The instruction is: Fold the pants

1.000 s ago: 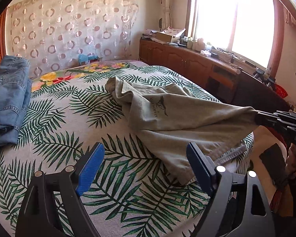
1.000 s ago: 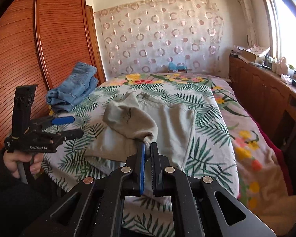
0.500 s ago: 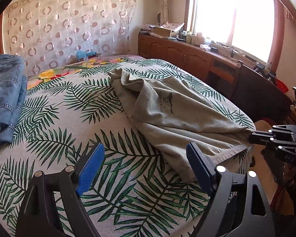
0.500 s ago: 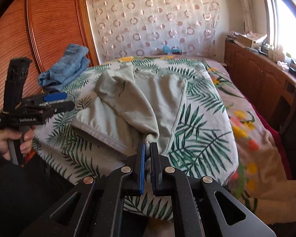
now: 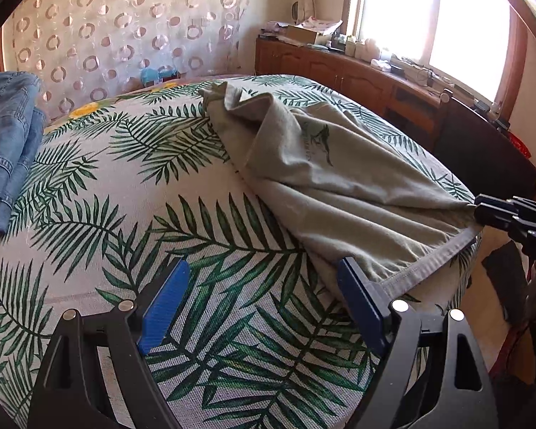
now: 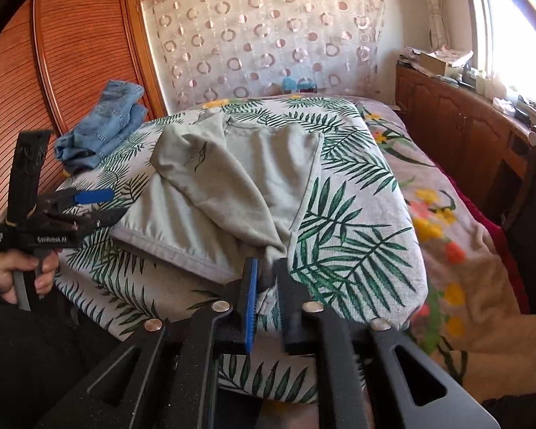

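Note:
Grey-green pants [image 5: 339,178] with a small dark logo lie rumpled on the palm-leaf bedspread [image 5: 125,196], one leg laid over the other. My left gripper [image 5: 264,286] is open low over the bed, its right finger against the pants' hem, with nothing between the pads. In the right wrist view the pants [image 6: 232,178] run down to my right gripper [image 6: 267,279] at the bed's near edge. Its jaws are opening, and the leg's gathered end still sits loose in the narrow gap. The left gripper [image 6: 103,207] shows at the left, held by a hand.
Folded blue jeans [image 6: 103,125] lie at the bed's far left beside a wooden wardrobe [image 6: 53,71]. A wooden cabinet [image 5: 357,75] with clutter runs under the window on the right. A floral blanket [image 6: 446,232] covers the bed's right side.
The right gripper brought the raised pant leg down to the bed's edge, and its jaws have parted. The left gripper sank closer to the bedspread beside the hem.

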Motion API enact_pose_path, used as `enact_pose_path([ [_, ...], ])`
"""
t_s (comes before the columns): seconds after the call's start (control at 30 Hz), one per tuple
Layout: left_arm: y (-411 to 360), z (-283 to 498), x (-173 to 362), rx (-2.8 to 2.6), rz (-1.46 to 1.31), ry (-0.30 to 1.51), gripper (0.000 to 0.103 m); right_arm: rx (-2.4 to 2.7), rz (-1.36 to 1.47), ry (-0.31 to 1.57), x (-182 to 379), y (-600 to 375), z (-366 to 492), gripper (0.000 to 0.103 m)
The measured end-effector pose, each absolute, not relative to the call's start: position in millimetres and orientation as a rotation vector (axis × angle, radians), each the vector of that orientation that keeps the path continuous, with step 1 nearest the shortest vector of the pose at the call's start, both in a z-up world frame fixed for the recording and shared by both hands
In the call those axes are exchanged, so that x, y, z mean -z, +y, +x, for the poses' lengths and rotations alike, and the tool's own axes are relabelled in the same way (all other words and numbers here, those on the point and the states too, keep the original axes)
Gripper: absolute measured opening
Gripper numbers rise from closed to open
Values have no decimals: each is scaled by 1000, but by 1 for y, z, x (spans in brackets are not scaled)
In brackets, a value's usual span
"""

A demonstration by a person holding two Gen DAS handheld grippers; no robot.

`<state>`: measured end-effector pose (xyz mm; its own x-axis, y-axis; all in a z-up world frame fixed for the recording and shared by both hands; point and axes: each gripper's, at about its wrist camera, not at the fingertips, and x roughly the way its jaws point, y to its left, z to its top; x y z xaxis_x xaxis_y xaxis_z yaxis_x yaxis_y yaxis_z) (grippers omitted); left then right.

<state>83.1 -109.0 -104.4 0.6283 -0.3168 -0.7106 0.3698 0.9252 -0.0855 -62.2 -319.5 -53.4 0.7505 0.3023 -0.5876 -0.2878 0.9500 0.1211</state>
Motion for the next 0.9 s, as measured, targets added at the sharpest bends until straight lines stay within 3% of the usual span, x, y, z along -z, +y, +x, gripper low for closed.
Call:
enact_pose_path([
  [0.03, -108, 82, 104, 394, 64, 791, 85, -308, 23, 643, 55, -320, -60, 28],
  [0.27, -110, 78, 106, 382, 73, 761, 85, -283, 30, 604, 48, -319, -49, 31],
  [0.43, -104, 75, 104, 377, 53, 761, 85, -324, 26, 572, 44, -302, -25, 42],
  [0.9, -71, 75, 76, 290, 13, 654, 85, -457, -53, 597, 49, -243, 36, 44],
])
